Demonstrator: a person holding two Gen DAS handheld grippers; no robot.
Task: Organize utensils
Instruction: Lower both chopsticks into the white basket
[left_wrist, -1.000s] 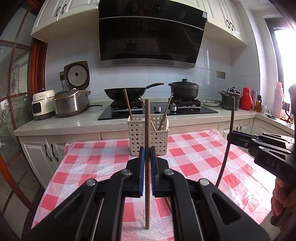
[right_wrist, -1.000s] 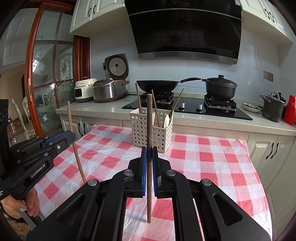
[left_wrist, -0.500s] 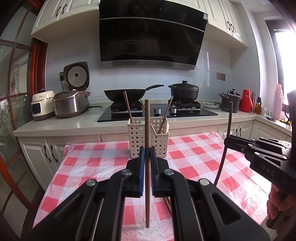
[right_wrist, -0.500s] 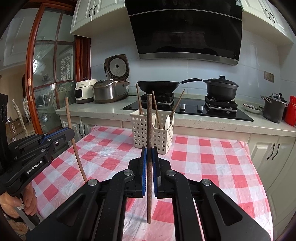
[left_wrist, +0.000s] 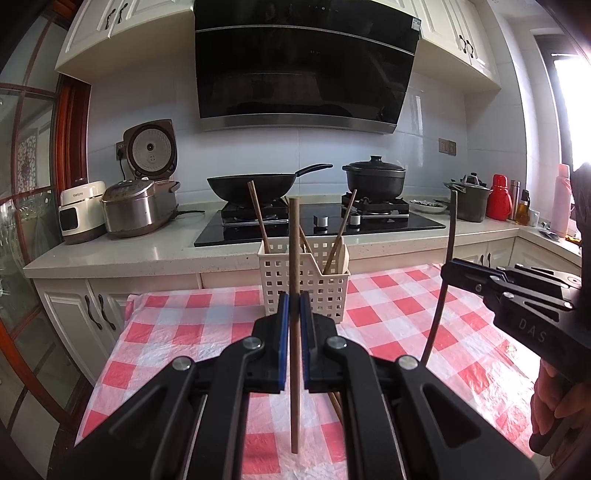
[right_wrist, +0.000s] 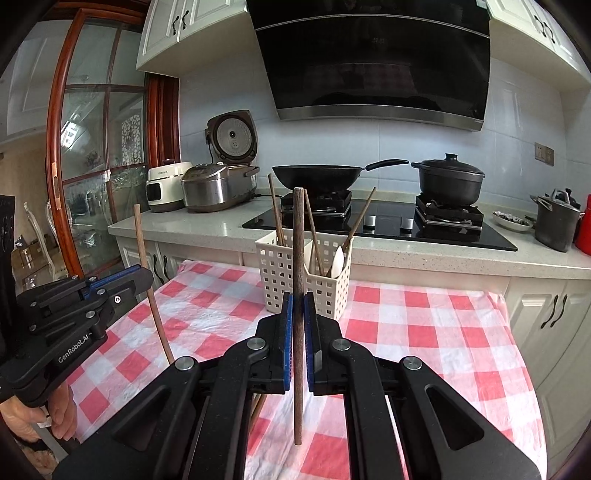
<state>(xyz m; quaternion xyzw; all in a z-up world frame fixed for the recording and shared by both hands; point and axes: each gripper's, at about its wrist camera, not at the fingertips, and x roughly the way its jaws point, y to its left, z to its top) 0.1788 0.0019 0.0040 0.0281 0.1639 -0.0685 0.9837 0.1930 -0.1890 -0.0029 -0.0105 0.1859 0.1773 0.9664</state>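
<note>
Left tongs (left_wrist: 294, 317) are clenched on an upright chopstick (left_wrist: 294, 258). Right tongs (right_wrist: 298, 317) are clenched on a second upright chopstick (right_wrist: 298, 240). Both are above the checked worktop (left_wrist: 388, 317), near the white basket (left_wrist: 306, 273) holding other utensils.

Matt brown wooden chopstick (left_wrist: 294, 258), second wooden chopstick (right_wrist: 298, 258), white perforated plastic basket (left_wrist: 306, 284), crinkled glossy red-checked plastic cloth (left_wrist: 388, 317) on the tabletop, matt black plastic fingers (right_wrist: 275, 332) with blue pads, glossy black hob glass (right_wrist: 388, 225), brushed metal rice cooker (left_wrist: 136, 206).
</note>
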